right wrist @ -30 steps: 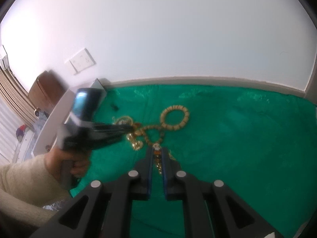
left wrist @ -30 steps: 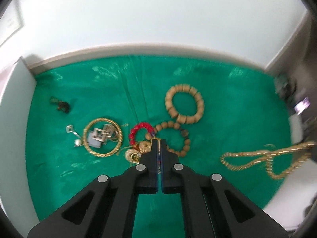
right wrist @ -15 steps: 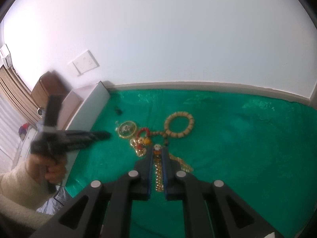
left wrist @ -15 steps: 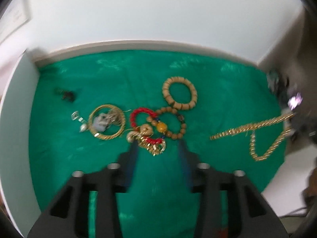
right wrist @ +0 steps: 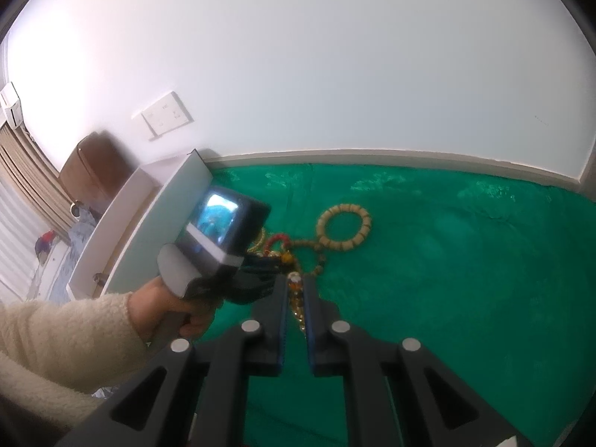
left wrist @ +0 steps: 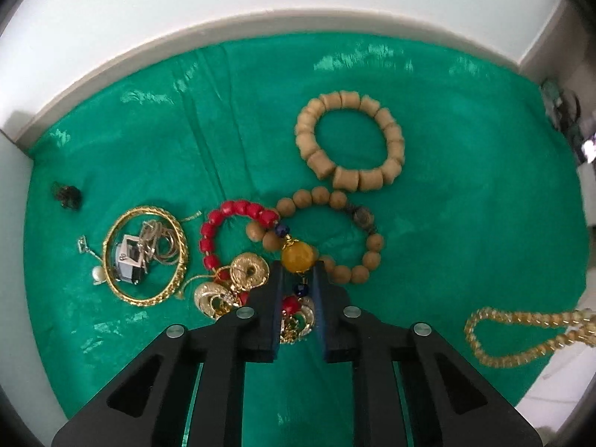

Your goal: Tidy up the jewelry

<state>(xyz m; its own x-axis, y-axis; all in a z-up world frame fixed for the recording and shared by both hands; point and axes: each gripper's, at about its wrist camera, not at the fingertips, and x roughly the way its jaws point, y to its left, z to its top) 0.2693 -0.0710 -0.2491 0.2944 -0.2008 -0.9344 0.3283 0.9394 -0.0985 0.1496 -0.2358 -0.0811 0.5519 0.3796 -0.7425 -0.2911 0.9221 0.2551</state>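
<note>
Jewelry lies on a green cloth (left wrist: 465, 223). My left gripper (left wrist: 298, 275) is open, its fingers on either side of a yellow amber bead (left wrist: 297, 257) of a red bead bracelet (left wrist: 231, 223), above gold ornaments (left wrist: 249, 272). A brown round-bead bracelet (left wrist: 365, 238) and a tan barrel-bead bracelet (left wrist: 350, 138) lie behind. My right gripper (right wrist: 296, 283) is shut on a gold chain necklace (right wrist: 298, 313), whose hanging loop also shows in the left wrist view (left wrist: 521, 331).
A gold bangle (left wrist: 145, 257) circles small rings and a silver charm at left. A pearl earring (left wrist: 97, 273) and a dark small piece (left wrist: 67, 195) lie near the white tray wall (left wrist: 15, 260). The person's left hand and gripper body (right wrist: 216, 246) are left of my right gripper.
My left gripper opened, lifted back, then came down around the amber bead with its jaws narrower. The gold chain stayed in my right gripper and swung lower at the right.
</note>
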